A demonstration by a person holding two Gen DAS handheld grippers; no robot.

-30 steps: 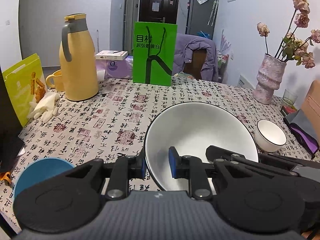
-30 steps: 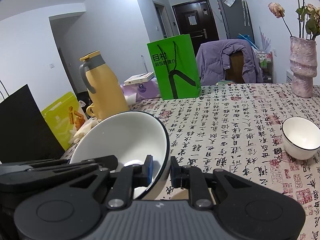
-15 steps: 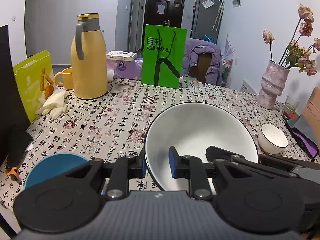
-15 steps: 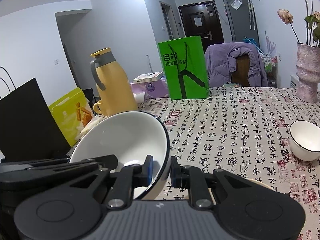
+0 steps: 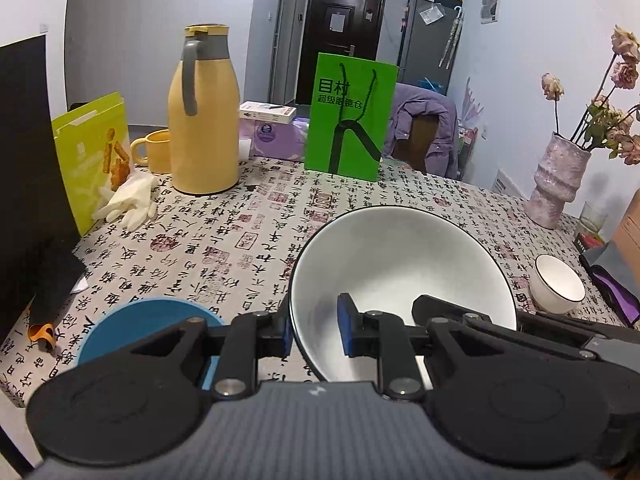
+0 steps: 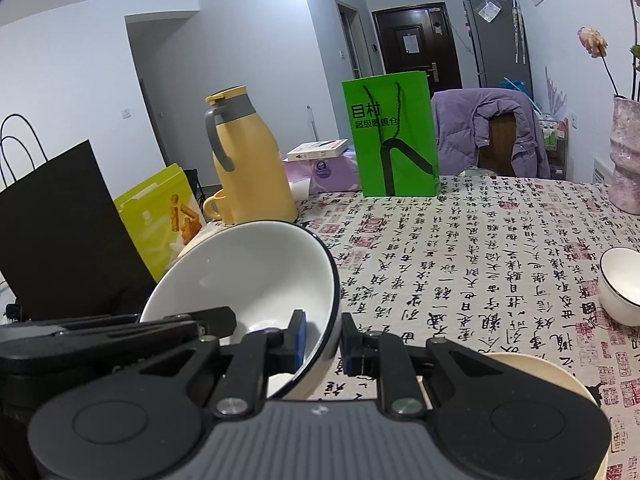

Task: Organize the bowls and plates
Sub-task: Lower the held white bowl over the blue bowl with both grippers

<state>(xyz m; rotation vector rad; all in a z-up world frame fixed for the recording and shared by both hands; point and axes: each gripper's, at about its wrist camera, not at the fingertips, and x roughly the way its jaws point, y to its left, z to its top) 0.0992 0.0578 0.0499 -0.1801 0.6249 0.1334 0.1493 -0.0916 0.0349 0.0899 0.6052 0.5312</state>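
I hold the large white bowl [image 5: 400,264] with both grippers: left gripper [image 5: 316,330] jaws clamp its nine o'clock rim, right gripper [image 6: 322,336] jaws its three o'clock rim. A small white bowl [image 5: 558,288] sits at three o'clock on the surface [image 5: 224,240].

Left gripper [image 5: 316,330] and right gripper [image 6: 323,338] both angled downward, fingers clamped.

"目村" on green bag [image 5: 349,118]

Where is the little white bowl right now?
The little white bowl sits on the tablecloth at the right edge of both views, in front of the pink vase, right of the big white bowl that both grippers hold.
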